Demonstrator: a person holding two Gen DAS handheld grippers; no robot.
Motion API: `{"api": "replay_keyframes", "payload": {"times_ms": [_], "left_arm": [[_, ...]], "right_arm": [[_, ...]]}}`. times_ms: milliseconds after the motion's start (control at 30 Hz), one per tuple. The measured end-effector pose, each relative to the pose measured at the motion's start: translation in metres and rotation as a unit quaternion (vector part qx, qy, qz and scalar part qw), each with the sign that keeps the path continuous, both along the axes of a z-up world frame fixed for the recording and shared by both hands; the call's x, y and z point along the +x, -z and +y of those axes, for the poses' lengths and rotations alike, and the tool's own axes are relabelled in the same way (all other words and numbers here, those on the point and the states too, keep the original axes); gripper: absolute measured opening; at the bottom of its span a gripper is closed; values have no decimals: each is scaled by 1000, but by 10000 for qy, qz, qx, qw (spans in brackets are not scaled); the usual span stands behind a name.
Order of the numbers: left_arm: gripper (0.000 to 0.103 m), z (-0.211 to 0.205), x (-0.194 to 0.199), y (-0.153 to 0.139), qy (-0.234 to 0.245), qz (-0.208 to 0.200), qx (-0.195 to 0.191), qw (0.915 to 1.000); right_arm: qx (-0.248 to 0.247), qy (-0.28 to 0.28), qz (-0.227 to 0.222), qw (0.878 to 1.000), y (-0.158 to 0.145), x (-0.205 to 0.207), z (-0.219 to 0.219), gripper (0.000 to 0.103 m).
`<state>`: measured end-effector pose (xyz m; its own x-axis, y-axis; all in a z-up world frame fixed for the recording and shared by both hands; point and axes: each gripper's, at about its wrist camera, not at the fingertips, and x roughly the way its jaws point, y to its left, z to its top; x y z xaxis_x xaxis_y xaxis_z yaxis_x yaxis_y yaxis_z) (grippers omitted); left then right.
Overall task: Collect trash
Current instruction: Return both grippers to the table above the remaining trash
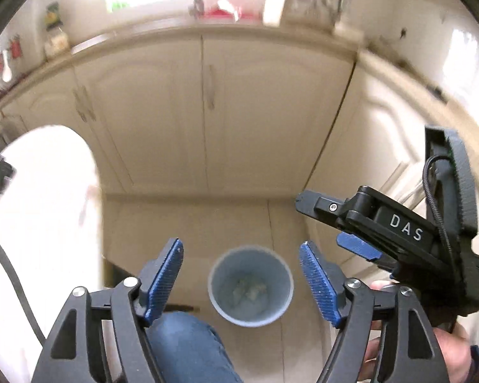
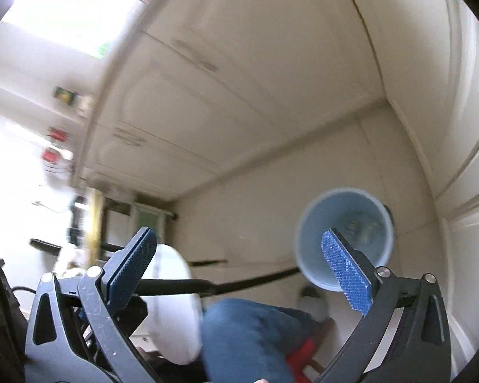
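Left wrist view: we hold the left gripper (image 1: pixel 241 282) and right gripper (image 2: pixel 239 271) with jaws wide and empty; the blue bin (image 1: pixel 250 285) at six o'clock on the floor already holds crumpled trash

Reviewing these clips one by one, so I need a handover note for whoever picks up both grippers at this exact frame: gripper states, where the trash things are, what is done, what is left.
Left gripper: open, nothing between its fingers, above the bin.
Right gripper: open wide, empty, beside the left one.
Blue bin: upright on the pale floor by the cream cabinets, with some crumpled scraps at the bottom.
Done: some trash is already in the bin.
Left: no loose trash shows in either view; the frames are blurred, so look around the floor before calling it finished.
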<state>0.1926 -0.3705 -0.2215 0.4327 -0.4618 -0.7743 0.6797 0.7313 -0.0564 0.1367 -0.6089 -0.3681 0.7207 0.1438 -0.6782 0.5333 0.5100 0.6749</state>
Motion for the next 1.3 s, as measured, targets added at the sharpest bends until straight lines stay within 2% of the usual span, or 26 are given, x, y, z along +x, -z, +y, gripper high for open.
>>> {"api": "replay_keyframes", "payload": {"times_ms": [167, 233, 333, 433, 533, 567, 667, 700, 833, 1000, 1100, 1300], "left_arm": [[85, 69, -23, -56, -344, -685, -459, 9960], [86, 105, -36, -66, -549, -854, -619, 9929], [87, 157, -30, -87, -969, -1111, -749, 9862], [89, 210, -50, -89, -1443, -1281, -766, 9782], [90, 256, -60, -87, -1911, -1378, -680, 9695], [90, 276, -57, -85, -2097, -1377, -664, 9657], [90, 313, -75, -95, -2531, -1405, -676, 9548], [90, 305, -89, -104, -2642, -1416, -687, 9515], [90, 351, -99, -110, -3050, -1473, -778, 9377], [90, 362, -114, -109, -3309, -1525, -795, 9279], [90, 376, -109, -109, -3370, -1445, -849, 9265], [91, 377, -81, -100, -3414, -1052, -820, 9304]], "right_arm": [[-236, -25, -559, 9982, -59, 2, 35, 103], [-430, -155, -709, 9964, -83, 9, 54, 103], [-700, -330, -858, 9933, -115, 16, 90, 103], [-1021, -567, -1000, 9881, -147, 28, 131, 103], [-1802, -841, -1081, 9740, -180, 42, 185, 103], [-1911, -918, -1091, 9712, -186, 46, 195, 103], [-2257, -1199, -1138, 9601, -209, 61, 242, 103], [-2375, -1307, -1145, 9557, -216, 67, 258, 103], [-2773, -1744, -1178, 9375, -232, 90, 313, 103], [-3147, -2069, -1260, 9178, -240, 104, 358, 103], [-3375, -2241, -1247, 9057, -241, 113, 375, 103], [-3468, -2395, -724, 9039, -220, 137, 374, 103]]}}
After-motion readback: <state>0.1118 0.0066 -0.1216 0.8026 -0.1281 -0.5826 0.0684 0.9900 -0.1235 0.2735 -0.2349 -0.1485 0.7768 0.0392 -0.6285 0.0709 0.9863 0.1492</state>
